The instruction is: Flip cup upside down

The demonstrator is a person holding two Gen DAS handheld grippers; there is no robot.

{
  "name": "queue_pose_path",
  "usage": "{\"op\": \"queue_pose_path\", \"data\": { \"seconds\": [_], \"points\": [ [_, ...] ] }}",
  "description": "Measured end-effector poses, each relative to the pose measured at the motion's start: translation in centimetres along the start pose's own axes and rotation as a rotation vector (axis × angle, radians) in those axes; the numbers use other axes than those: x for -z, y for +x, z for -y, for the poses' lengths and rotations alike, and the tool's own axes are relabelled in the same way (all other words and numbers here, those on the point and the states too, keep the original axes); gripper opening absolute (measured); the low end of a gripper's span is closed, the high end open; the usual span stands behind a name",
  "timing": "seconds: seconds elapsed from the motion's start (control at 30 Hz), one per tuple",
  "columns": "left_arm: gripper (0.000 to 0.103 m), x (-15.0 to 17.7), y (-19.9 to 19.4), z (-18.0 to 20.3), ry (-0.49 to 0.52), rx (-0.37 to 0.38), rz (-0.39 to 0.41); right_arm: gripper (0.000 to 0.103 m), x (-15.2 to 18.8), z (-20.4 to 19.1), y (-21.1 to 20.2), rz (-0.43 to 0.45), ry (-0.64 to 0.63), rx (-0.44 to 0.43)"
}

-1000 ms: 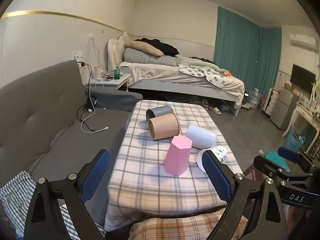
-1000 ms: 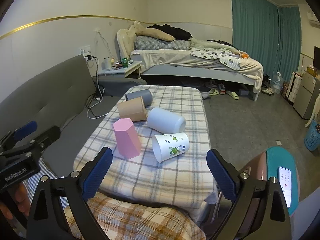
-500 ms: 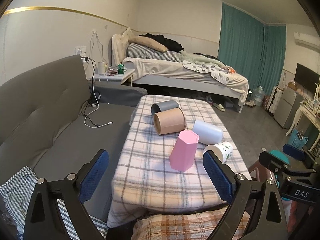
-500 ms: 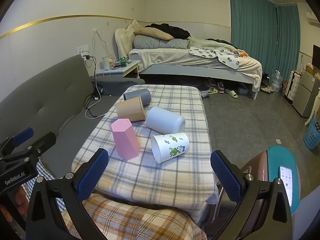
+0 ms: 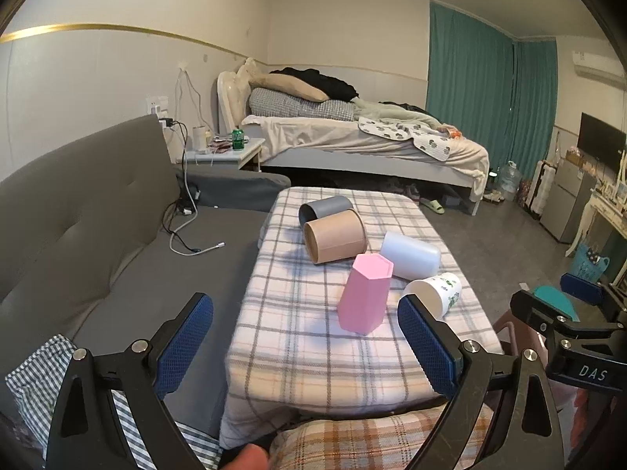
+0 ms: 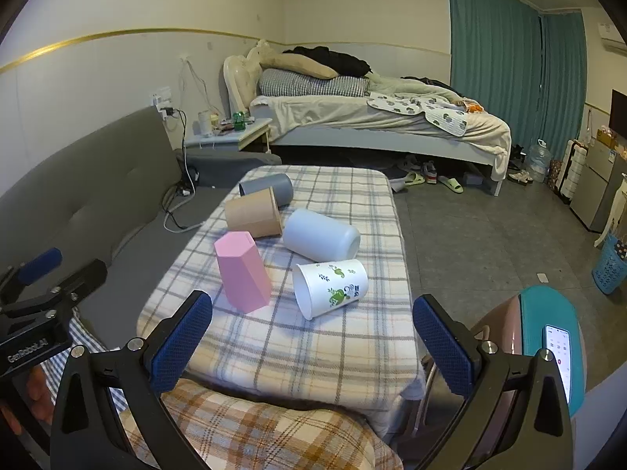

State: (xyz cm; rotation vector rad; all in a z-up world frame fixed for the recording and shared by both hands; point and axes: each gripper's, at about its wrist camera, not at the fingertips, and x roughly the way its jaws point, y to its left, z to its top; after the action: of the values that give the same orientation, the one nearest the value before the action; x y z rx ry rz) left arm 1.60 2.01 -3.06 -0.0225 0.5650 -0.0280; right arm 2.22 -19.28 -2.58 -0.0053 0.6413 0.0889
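Several cups sit on a plaid-covered table (image 5: 313,356) (image 6: 345,348). A pink hexagonal cup (image 5: 366,293) (image 6: 243,272) stands upside down near the front. A white cup with green prints (image 5: 435,291) (image 6: 331,288), a pale blue cup (image 5: 411,254) (image 6: 321,235), a tan cup (image 5: 335,236) (image 6: 254,212) and a grey cup (image 5: 325,209) (image 6: 268,189) lie on their sides. My left gripper (image 5: 305,344) is open and empty before the table's near edge. My right gripper (image 6: 313,342) is open and empty, also short of the table.
A grey sofa (image 5: 86,211) with a charging cable (image 5: 188,243) lies left of the table. A bed (image 5: 352,141) stands behind. A teal stool with a phone (image 6: 556,344) is at the right. A plaid cushion (image 6: 254,427) lies below the grippers.
Both grippers have shifted slightly. The left view has swung a little left and up. The right jaws opened a bit wider. The cups have not moved.
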Motion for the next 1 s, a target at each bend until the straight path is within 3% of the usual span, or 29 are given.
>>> {"op": "queue_pose_path", "data": {
  "seconds": [1.0],
  "points": [
    [0.098, -0.20, -0.20, -0.13, -0.005, 0.003, -0.004, 0.103, 0.36, 0.08, -0.10, -0.011, -0.005, 0.004]
  ]
}}
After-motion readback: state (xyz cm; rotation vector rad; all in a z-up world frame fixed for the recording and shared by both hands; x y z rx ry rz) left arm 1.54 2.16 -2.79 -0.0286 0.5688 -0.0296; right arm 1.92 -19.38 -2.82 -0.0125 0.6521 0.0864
